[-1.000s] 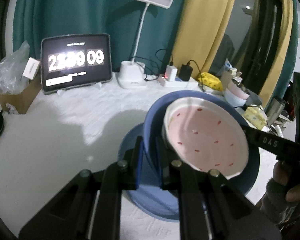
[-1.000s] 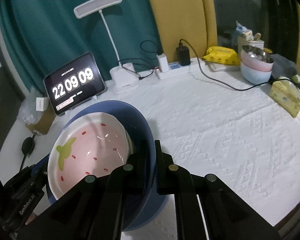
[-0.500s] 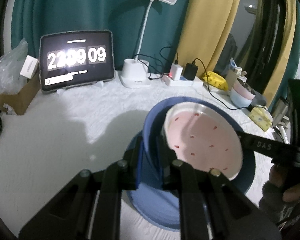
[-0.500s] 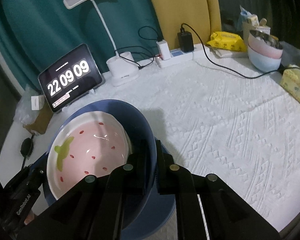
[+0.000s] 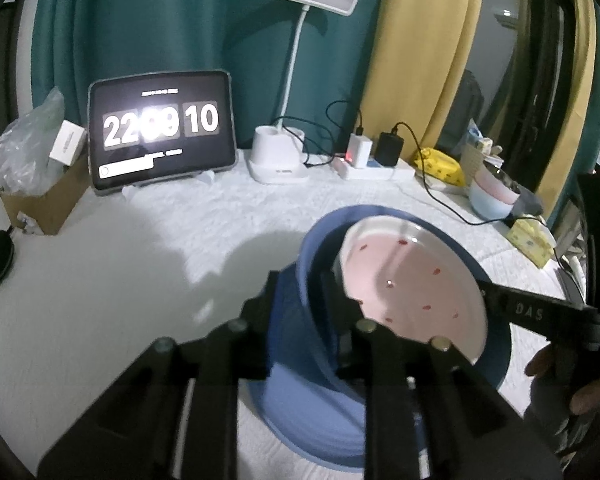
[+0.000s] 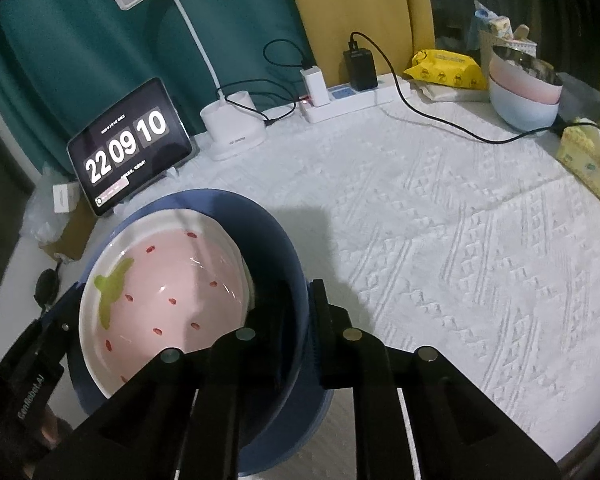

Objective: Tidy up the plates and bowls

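Release step, looks like: blue bowl point(image 6: 288, 264), strawberry-pattern pink bowl point(image 6: 160, 292) nested inside it, is set down on a blue plate point(image 5: 300, 412) on the white cloth point(image 6: 440, 240). Left gripper point(image 5: 300, 300) and right gripper point(image 6: 300, 312) straddle opposite sides of the blue bowl's rim; jaws on both have just been opening, wall between them, pads eased off by the look of it. Next, I'd say: spread wider, back straight out w/o tipping the stack. Well right of the blue bowl: another bowl stack point(image 6: 524, 92), prob. next. Behind it: clock tablet point(image 6: 128, 144), desk lamp point(image 6: 232, 128), power strip w/ trailing cable point(image 6: 440, 120). Watch that cable.
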Available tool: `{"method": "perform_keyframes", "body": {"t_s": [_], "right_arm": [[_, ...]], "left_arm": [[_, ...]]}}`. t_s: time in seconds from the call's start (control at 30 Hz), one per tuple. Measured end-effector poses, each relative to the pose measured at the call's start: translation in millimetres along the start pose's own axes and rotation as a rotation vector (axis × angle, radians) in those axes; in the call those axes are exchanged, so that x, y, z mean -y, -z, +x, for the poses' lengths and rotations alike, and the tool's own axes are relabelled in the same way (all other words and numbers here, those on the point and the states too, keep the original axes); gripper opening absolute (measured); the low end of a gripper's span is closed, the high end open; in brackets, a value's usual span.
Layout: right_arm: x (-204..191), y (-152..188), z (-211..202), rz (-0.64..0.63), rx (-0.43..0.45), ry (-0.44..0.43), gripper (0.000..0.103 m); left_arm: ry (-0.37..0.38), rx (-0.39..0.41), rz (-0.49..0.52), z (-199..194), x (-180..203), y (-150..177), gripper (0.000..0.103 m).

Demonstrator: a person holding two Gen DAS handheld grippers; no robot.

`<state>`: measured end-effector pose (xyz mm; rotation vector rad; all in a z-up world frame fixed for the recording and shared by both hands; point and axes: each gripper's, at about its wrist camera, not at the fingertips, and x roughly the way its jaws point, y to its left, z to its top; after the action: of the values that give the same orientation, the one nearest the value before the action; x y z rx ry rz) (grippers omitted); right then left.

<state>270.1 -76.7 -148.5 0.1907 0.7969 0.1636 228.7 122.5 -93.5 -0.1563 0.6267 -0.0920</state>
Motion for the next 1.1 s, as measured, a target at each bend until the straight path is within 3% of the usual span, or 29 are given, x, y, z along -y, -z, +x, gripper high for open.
{"method": "perform_keyframes", "body": {"t_s": [0.13, 0.4, 0.5, 0.53, 0.8, 0.87, 1.1], "right_arm": [[2, 2, -3, -0.002, 0.005, 0.026, 0.029], [3, 11, -16, -0.003, 0.038, 0.066, 0.036], [5, 11, -31, 0.001, 0.092, 0.067, 0.054], [5, 12, -36, -0.003, 0.104, 0.07, 0.055], [-3, 22, -64, -0.029, 0.153, 0.085, 0.056], [-6, 26, -72, -0.037, 0.166, 0.09, 0.056], [-10, 42, -98, -0.052, 0.21, 0.101, 0.056]], "left_arm": [[-0.001, -0.002, -0.002, -4, 0, 2, 0.027], [0.013, 0.005, 0.005, -17, 6, 13, 0.03], [0.015, 0.01, 0.008, -23, 7, 15, 0.03], [0.016, 0.012, 0.008, -25, 8, 16, 0.03], [0.038, 0.049, 0.025, -48, 15, 22, 0.033], [0.048, 0.063, 0.025, -56, 16, 25, 0.049], [0.059, 0.101, 0.042, -82, 23, 33, 0.05]]}}
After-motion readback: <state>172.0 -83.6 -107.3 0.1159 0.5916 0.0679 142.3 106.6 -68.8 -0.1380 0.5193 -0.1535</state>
